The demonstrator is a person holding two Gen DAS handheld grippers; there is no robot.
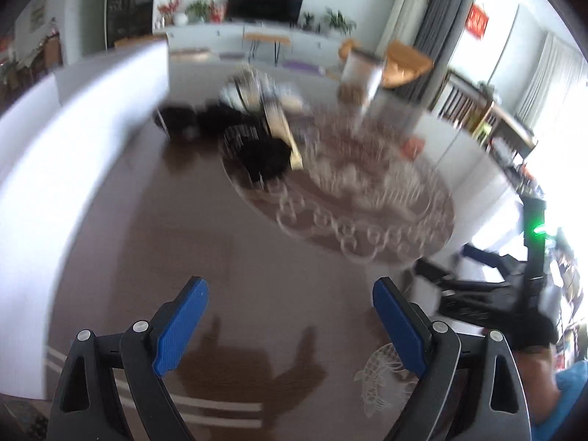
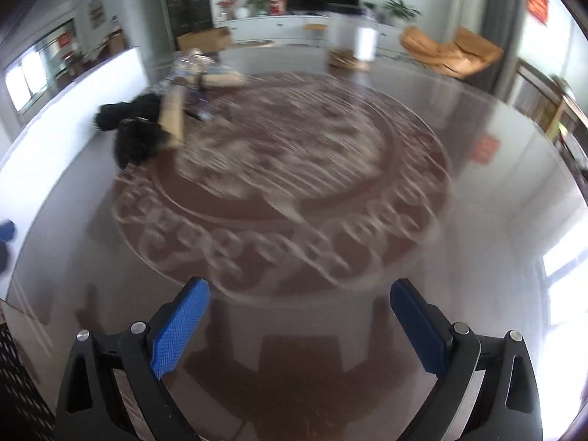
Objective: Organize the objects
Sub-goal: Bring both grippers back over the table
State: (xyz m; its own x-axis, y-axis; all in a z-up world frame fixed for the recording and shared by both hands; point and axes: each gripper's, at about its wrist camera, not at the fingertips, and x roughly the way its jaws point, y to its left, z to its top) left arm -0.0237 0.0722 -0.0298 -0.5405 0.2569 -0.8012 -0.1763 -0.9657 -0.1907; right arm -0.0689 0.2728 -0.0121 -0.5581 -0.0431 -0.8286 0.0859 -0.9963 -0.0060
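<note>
- The left gripper (image 1: 290, 325) is seen with its blue pads (image 1: 180, 325) spread wide apart; nothing lies between them, only the bare brown table top (image 1: 154, 228) below.
- The right gripper (image 2: 299, 325) is likewise held wide open, with its blue pads (image 2: 180, 327) apart and empty over the table top (image 2: 496, 202).
- In the left wrist view, the right gripper (image 1: 496, 290) is seen at the right edge, held by a hand in a black glove (image 1: 529, 323).
- The objects to be organized are gathered in a blurred pile (image 1: 253, 121) at the far side of the table, on and beside the patterned round centre (image 1: 367, 198); in the right wrist view the same pile (image 2: 165, 110) sits at the far left.
- In the pile, dark fluffy items (image 1: 264, 154) and a long pale beige piece (image 1: 283, 132) can be made out; the rest is too blurred to name.
- A tall container (image 1: 362, 81) stands at the far edge of the table, right of the pile; brownish contents appear to fill its lower part, though blur prevents certainty.
- No container close to either gripper can be made out.
</note>
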